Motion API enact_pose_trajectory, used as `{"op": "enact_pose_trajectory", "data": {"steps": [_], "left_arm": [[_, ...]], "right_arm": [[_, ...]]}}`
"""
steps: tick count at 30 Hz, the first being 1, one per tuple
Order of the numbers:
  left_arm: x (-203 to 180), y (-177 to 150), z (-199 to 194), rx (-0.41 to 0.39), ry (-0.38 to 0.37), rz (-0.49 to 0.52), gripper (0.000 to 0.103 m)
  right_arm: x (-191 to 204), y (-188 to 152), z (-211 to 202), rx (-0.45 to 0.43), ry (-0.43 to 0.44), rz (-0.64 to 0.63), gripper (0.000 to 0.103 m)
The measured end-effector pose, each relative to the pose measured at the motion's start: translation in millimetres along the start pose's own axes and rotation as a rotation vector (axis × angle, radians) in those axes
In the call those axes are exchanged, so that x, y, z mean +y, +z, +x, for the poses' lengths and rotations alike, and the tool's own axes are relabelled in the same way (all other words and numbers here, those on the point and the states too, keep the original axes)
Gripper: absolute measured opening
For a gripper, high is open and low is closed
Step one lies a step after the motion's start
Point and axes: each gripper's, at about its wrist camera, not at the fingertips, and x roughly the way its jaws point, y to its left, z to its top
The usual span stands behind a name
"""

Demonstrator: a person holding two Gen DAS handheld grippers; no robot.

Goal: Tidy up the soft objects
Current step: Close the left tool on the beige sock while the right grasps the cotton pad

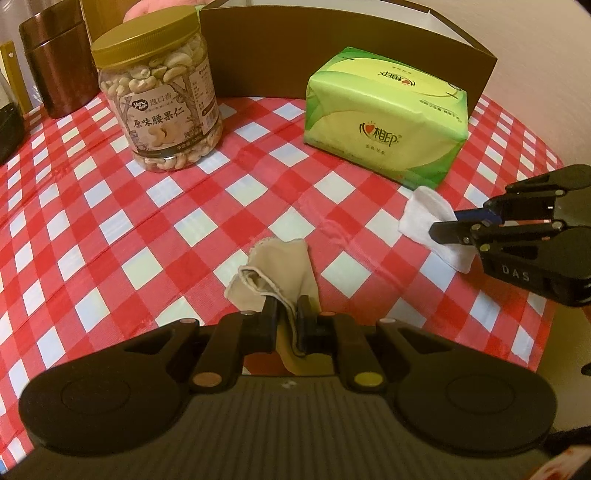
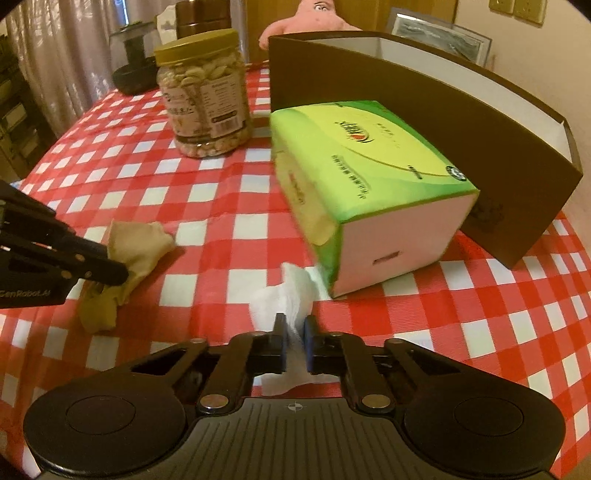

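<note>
My left gripper (image 1: 287,308) is shut on a beige cloth (image 1: 273,271) that drapes forward onto the red-and-white checked tablecloth (image 1: 155,221); the cloth also shows in the right wrist view (image 2: 129,254). My right gripper (image 2: 294,325) is shut on a white cotton pad (image 2: 284,299), held just in front of the green tissue pack (image 2: 369,177). In the left wrist view the right gripper (image 1: 448,225) pinches the white pad (image 1: 424,214) near the tissue pack (image 1: 384,114). The left gripper (image 2: 118,273) shows at the left of the right wrist view.
A brown open box (image 2: 443,122) stands behind the tissue pack. A jar of cashews (image 1: 159,99) stands at the back left, with a dark brown canister (image 1: 55,62) beyond it. A pink plush toy (image 2: 314,18) sits behind the box.
</note>
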Motion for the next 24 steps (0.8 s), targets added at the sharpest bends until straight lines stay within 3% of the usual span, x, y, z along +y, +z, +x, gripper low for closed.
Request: {"op": "enact_pose_trajectory", "data": {"steps": [24], "left_arm": [[-7.7,-12.5,-11.9,-0.003,0.012,0.021,0.006]], "right_arm": [[9.1,-16.0,-21.1,0.005,0.031,0.035,0.007]]}}
